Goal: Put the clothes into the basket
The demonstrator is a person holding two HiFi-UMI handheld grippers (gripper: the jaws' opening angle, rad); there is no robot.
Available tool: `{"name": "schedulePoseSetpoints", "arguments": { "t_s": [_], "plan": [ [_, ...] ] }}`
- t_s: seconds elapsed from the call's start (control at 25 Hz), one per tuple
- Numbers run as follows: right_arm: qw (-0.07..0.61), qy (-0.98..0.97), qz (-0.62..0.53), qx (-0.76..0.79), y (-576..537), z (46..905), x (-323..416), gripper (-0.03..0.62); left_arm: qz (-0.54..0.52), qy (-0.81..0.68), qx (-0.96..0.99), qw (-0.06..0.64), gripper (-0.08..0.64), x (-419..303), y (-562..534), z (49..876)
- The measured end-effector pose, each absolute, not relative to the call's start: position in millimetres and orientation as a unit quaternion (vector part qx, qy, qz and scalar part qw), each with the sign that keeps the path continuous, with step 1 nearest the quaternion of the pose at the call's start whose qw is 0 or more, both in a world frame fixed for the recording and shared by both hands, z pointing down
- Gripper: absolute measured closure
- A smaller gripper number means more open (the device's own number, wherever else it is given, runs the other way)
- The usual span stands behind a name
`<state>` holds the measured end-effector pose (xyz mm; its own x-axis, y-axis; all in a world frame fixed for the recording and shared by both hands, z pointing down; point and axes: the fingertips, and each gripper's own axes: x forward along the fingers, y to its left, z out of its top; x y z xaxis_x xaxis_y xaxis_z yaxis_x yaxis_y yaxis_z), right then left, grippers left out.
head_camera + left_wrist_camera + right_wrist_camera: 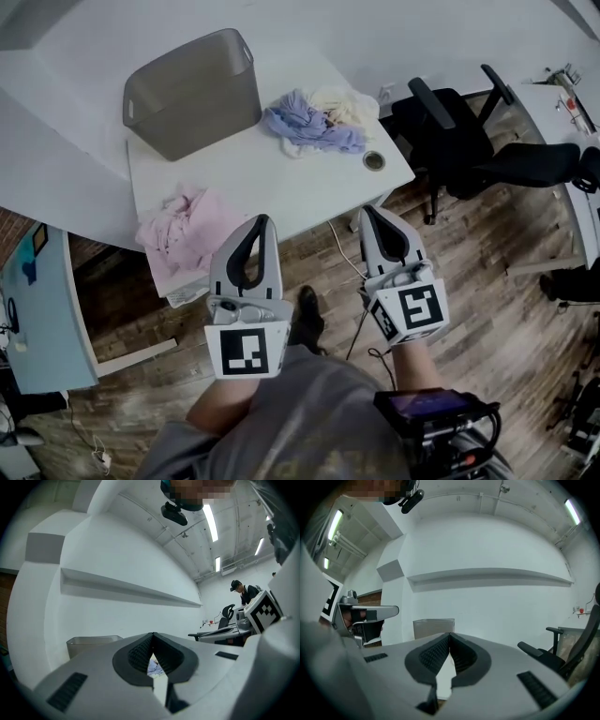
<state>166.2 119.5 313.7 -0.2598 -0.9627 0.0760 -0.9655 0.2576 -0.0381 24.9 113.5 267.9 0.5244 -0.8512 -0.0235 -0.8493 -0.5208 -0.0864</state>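
A grey plastic basket [192,94] stands at the back left of the white table [244,178]. Beside it on the right lies a heap of blue and cream clothes [314,122]. Pink clothes [187,230] hang over the table's front left edge. My left gripper [265,218] is held in front of the table next to the pink clothes, shut and empty. My right gripper [367,211] hovers off the front right edge, also shut with nothing in it. The left gripper view shows the basket [91,644] beyond the touching jaws. In the right gripper view the basket [433,627] stands straight ahead.
A black office chair [469,141] stands right of the table, with another desk [572,103] beyond it. A round cable grommet [374,160] sits near the table's right corner. A teal cabinet [37,309] is at the left. A person [243,592] stands far off.
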Motion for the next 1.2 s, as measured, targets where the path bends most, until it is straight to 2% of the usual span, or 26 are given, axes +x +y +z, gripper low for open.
{"name": "schedulePoseSetpoints", "arguments": {
  "t_s": [0.6,1.2],
  "plan": [
    [0.044,-0.798,-0.007,0.601,-5.0,275.2,171.1,0.584,0.056,0.493,-0.866,0.062,0.551,28.1,-11.4,233.1],
    [0.063,-0.822,0.02,0.565,-64.5,309.6,177.2,0.584,0.02,0.511,-0.858,0.042,0.551,42.7,-61.9,263.1]
  ]
}}
